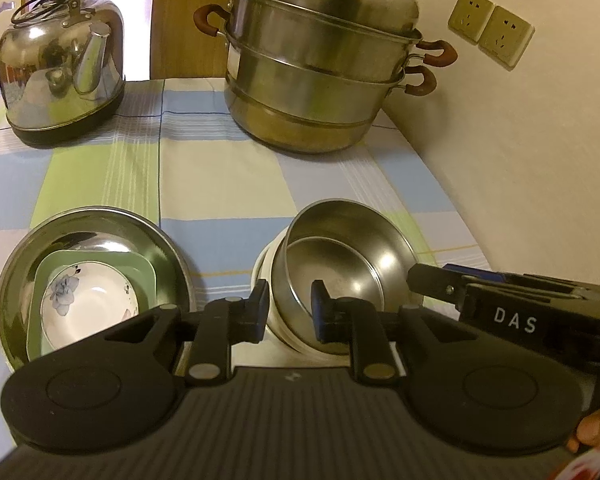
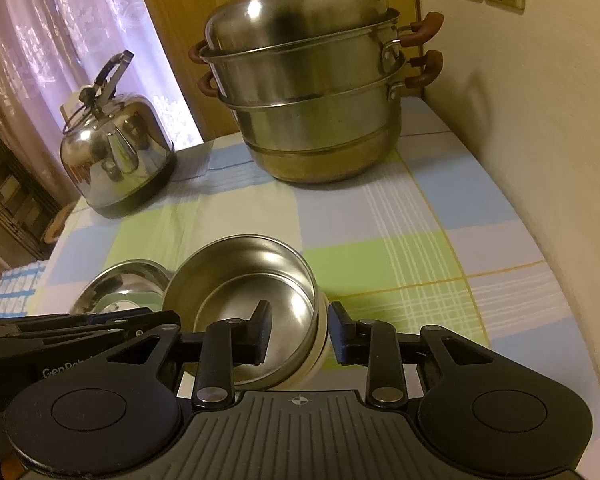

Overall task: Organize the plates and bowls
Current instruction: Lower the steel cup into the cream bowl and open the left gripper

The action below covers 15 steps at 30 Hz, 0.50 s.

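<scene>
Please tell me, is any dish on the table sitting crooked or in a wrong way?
Yes. The steel bowl sits tilted inside the white bowl, not nested flat. Both grippers straddle its rim: left gripper, right gripper.

Ahead of the left claw (image 1: 288, 312) the checked counter (image 1: 228, 184) lies bare up to the tiered steamer pot (image 1: 320, 80) and, further left, the kettle (image 1: 64, 76). The wide steel basin (image 1: 168, 248) blocks its left side. Right of the right claw (image 2: 296, 334) cloth runs free to the wall (image 2: 540, 140), where the steel bowl (image 2: 240, 280) straddles its fingers.
</scene>
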Motion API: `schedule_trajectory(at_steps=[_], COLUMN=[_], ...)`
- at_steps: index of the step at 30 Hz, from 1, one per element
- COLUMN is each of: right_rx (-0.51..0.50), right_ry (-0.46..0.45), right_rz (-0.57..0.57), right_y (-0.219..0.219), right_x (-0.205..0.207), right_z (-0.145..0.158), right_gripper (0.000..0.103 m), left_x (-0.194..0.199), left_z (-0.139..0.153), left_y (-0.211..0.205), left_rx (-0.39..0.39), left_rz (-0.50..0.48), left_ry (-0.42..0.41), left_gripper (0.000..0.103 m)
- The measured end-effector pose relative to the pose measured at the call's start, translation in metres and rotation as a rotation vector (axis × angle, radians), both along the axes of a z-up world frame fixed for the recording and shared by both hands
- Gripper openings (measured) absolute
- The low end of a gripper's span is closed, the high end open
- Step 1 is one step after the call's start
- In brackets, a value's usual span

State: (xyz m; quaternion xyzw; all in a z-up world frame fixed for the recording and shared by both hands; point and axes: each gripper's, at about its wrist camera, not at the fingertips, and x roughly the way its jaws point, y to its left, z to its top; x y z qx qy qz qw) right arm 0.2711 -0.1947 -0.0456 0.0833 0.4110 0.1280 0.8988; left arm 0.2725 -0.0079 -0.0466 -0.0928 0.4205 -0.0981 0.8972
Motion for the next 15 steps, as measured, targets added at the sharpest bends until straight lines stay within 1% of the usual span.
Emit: schedule_trajectory(at_steps=[3, 7, 9, 11, 14, 15], right_rx=[0.011, 0.015, 0.021, 0.029, 0.031, 0.031], right_ry=[0.001, 0.0, 0.0, 0.002, 0.005, 0.005], right_rz=[0.004, 0.007, 0.007, 0.006, 0.009, 0.011], right_y=[0.0, -0.001, -0.003, -0.005, -0.008, -0.009], right_x=[-0.006, -0.016, -0.023, -0.03, -0.043, -0.048], right_z=[0.003, 0.005, 0.006, 0.007, 0.009, 0.009], right_gripper=[0.034, 0.044, 0.048, 0.052, 0.055, 0.056], left_x=[-0.007, -0.02, -0.027, -0.037, -0.052, -0.057], left_z=[0.003, 0.008, 0.01, 0.011, 0.012, 0.013], left_y=[0.002, 0.004, 0.006, 0.007, 0.008, 0.008], left_rx=[-0.006, -0.007, -0.003, 0.004, 0.008, 0.012], left_rz=[-0.001, -0.002, 0.001, 0.007, 0.008, 0.009], left_ry=[-0.005, -0.011, -0.013, -0.009, -0.002, 0.002], left_gripper=[0.02, 0.022, 0.028, 0.032, 0.035, 0.037])
